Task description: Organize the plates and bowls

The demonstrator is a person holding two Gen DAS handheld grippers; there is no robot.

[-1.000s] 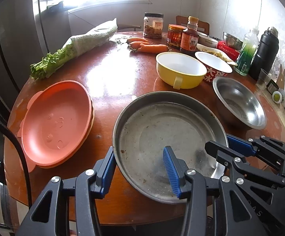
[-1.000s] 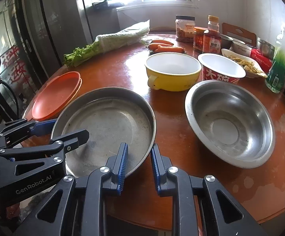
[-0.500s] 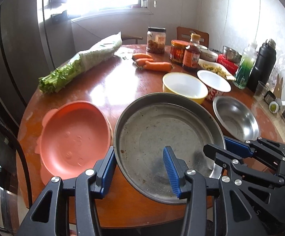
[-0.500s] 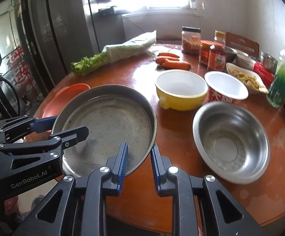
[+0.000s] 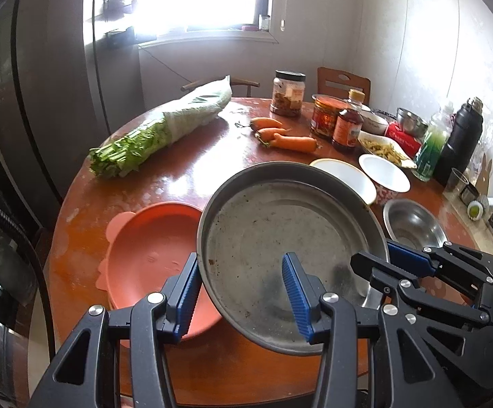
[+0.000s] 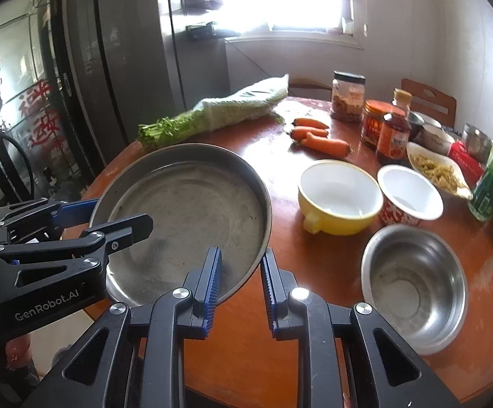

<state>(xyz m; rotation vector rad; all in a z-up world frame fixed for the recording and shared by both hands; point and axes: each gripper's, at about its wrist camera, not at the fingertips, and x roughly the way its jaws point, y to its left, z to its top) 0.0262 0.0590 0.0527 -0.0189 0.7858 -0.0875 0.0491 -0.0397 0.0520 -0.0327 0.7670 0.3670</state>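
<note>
Round and reddish-brown, the table (image 5: 212, 166) fills the lower part of both views, its near rim curving under the two tools. Closest in, the left tongs (image 5: 243, 292) straddle the near-left rim of the grey metal pan (image 5: 280, 231): one blue pad lies outside the wall, the other inside on the pan floor, clamped on the rim. The right tongs (image 6: 239, 282) pinch the pan's near-right rim the same way, pads pressed on the thin wall. Both tools slant down towards the table, and the pan hangs tilted between them, clear of the tabletop.

Part of the pan overlaps the stacked orange plates (image 5: 151, 255), which lie at the table's left edge; whether the pan's underside touches them is hard to say from here. Bare table lies to the right of the pan's near rim, in front of the steel bowl (image 6: 413, 289) that sits close to the right edge. On the body of the left tool, seen from the right wrist, is printed "GenRobot.AI".

Just beyond the steel bowl stand the yellow bowl (image 6: 338, 200) and a red-and-white paper bowl (image 6: 409, 200), side by side. A wide open strip of table runs across the middle. Past it lie three carrots (image 6: 317, 136), a wrapped bunch of greens (image 5: 164, 125) towards the left edge, and jars and bottles (image 5: 334, 119) by the wall, their labels too small to read. Red characters mark the glass doors at far left.
</note>
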